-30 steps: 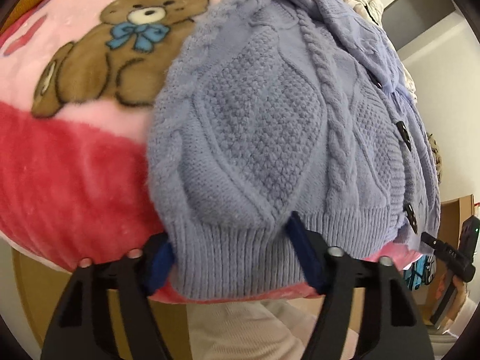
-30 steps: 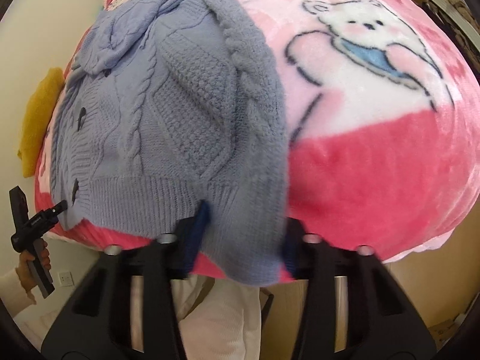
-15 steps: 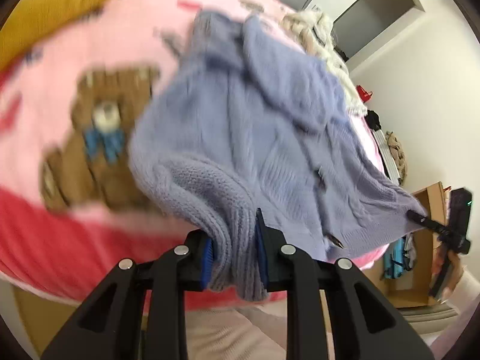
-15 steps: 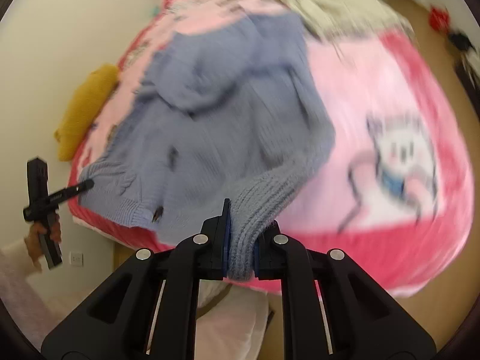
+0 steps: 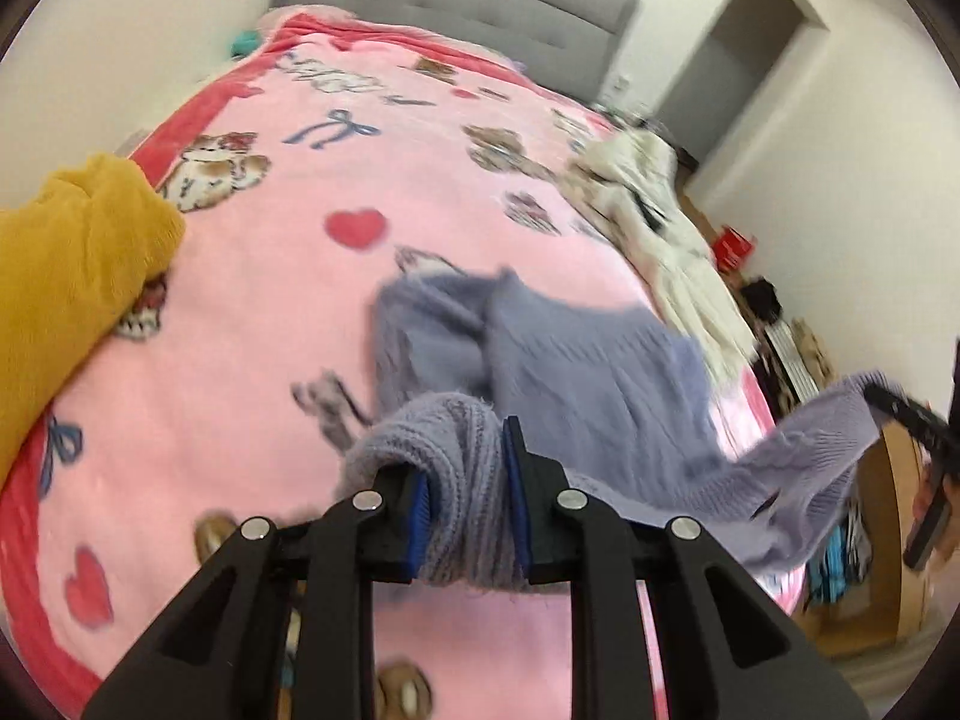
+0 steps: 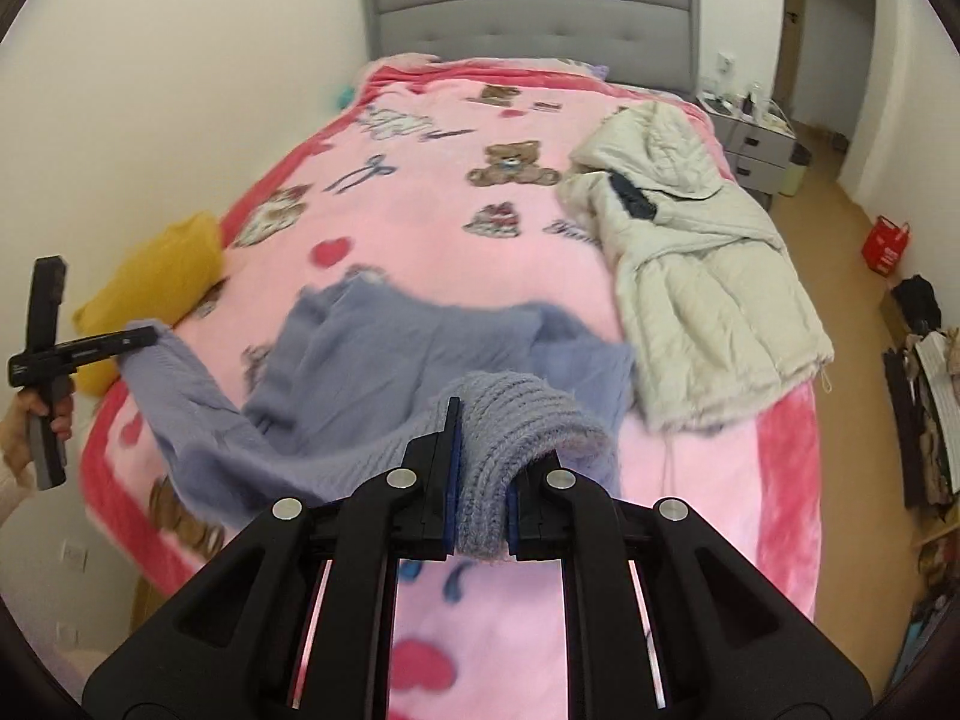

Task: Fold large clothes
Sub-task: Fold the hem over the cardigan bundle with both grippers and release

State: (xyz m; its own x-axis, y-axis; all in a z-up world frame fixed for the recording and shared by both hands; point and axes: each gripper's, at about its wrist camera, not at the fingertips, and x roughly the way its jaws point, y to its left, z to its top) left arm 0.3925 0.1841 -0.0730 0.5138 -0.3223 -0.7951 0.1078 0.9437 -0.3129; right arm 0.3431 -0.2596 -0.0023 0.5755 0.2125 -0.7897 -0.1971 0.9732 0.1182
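Lavender knit cardigan (image 6: pixel 384 354) lifted over pink blanket (image 6: pixel 420 228), left hand-held gripper (image 5: pixel 467 501) and right hand-held gripper (image 6: pixel 480 480) each clamped on its hem

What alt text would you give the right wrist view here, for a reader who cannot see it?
The right tongs are shut on the ribbed hem of a lavender knit cardigan, lifted above a pink teddy-bear blanket; the left tongs hold its other corner at left. A cream puffer jacket lies to the right and a mustard garment to the left.
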